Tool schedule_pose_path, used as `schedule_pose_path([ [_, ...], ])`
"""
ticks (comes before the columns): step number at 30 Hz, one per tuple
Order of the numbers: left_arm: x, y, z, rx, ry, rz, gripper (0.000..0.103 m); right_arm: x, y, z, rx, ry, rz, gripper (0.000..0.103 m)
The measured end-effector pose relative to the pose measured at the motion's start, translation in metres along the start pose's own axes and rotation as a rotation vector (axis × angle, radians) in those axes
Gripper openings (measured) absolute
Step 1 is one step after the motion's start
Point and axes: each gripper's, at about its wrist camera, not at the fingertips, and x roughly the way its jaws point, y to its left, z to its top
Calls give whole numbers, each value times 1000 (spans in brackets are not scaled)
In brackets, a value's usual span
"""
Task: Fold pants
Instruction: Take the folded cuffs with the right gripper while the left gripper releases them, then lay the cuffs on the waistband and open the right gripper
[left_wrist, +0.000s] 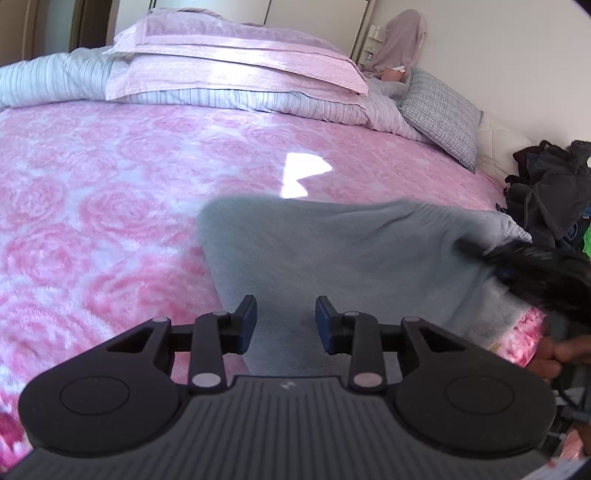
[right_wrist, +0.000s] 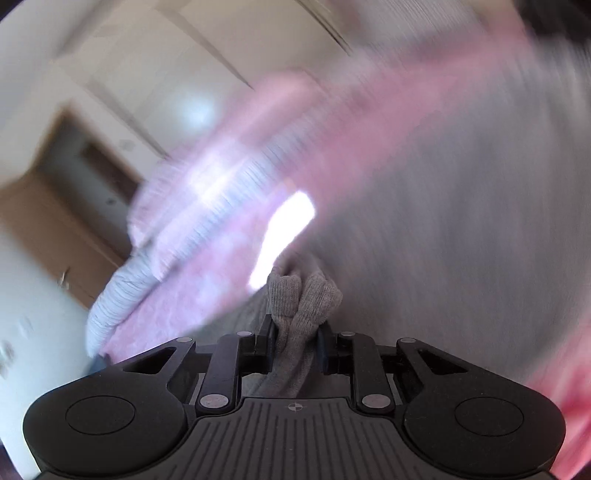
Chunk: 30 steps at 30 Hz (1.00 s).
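Grey pants (left_wrist: 332, 251) are spread on a pink rose-patterned blanket (left_wrist: 110, 206) covering a bed, seen sharply only in the left wrist view. In that view the left gripper (left_wrist: 285, 325) is held above the near part of the pants, its blue-padded jaws apart with nothing clamped between them. The right gripper (left_wrist: 524, 266) is seen there as a dark blur at the right edge of the pants. Pillows (left_wrist: 236, 66) are stacked at the head of the bed, and dark clothes (left_wrist: 546, 188) are piled at the far right.

The right wrist view is smeared by motion; only the right gripper (right_wrist: 295, 347) is shown clearly, its jaws closed on a bunched fold of the grey knit fabric (right_wrist: 303, 295). A door and pale walls are made out at the left.

No legible writing is seen; a small emblem is moulded on each gripper body.
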Motion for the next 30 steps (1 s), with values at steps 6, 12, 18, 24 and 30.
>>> schedule_pose_path([
  [6,17,-22,-2,86,36,-27,26,-12,-27,-6,-27,-10,-202,18],
  [12,23,-25,-4,90,56,-39,23,-16,-44,-9,95,-10,-159,18],
  [18,32,-18,-4,69,96,-22,23,-8,-58,-7,76,106,-280,19],
  [24,28,-3,21,40,39,-8,23,-28,-27,17,-94,14,-403,40],
  [30,64,-7,61,60,6,4,22,4,-4,28,-327,-38,-277,36],
])
